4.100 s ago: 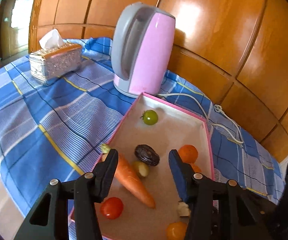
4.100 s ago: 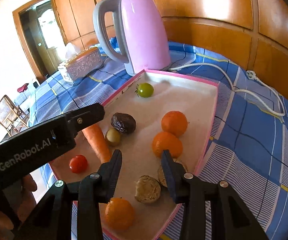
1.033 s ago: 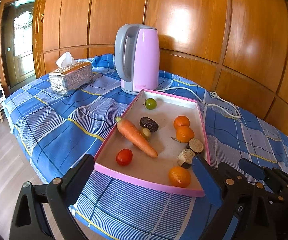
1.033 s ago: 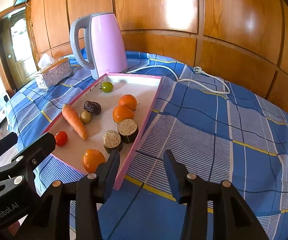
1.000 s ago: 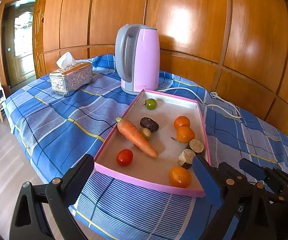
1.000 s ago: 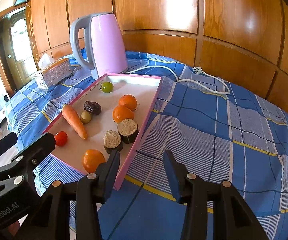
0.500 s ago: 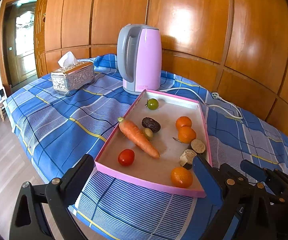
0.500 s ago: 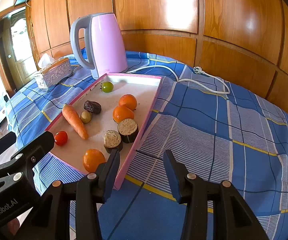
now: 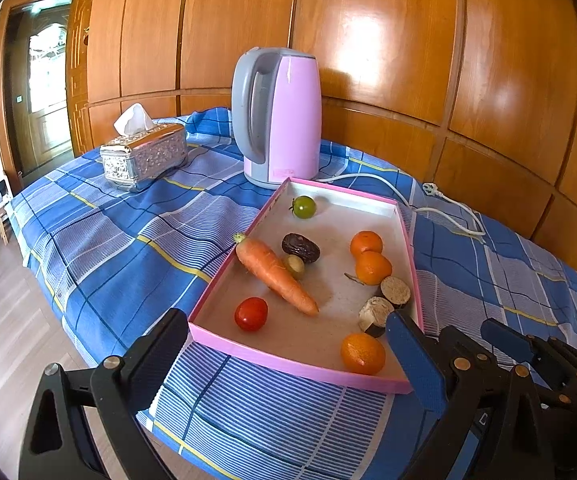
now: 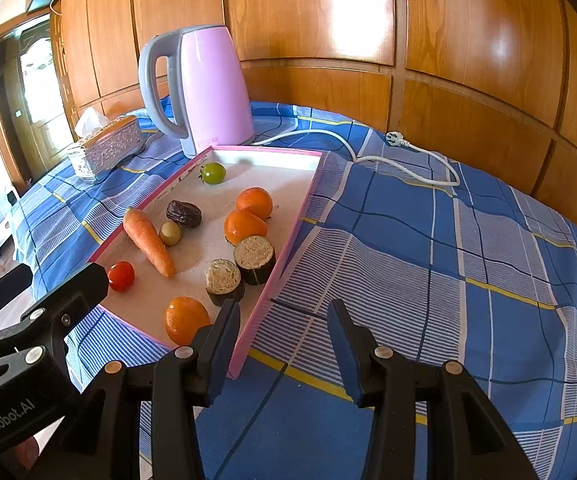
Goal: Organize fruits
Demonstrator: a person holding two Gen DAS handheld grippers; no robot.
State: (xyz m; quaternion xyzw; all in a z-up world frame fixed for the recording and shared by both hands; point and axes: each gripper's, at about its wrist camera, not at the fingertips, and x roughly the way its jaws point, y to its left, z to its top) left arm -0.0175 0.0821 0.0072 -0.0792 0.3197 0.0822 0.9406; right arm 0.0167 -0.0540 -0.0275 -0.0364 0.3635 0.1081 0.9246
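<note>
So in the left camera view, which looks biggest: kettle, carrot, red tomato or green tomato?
1. kettle
2. carrot
3. red tomato
4. green tomato
The tomato order is unsure, since the red one lies nearer the camera.

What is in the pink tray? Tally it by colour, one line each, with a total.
Orange: 4, three oranges and a carrot
Red: 1 tomato
Green: 1 tomato
Yellow-green: 1 small fruit
Dark brown: 1 date
Dark-skinned cut pieces: 2
Total: 10
</note>
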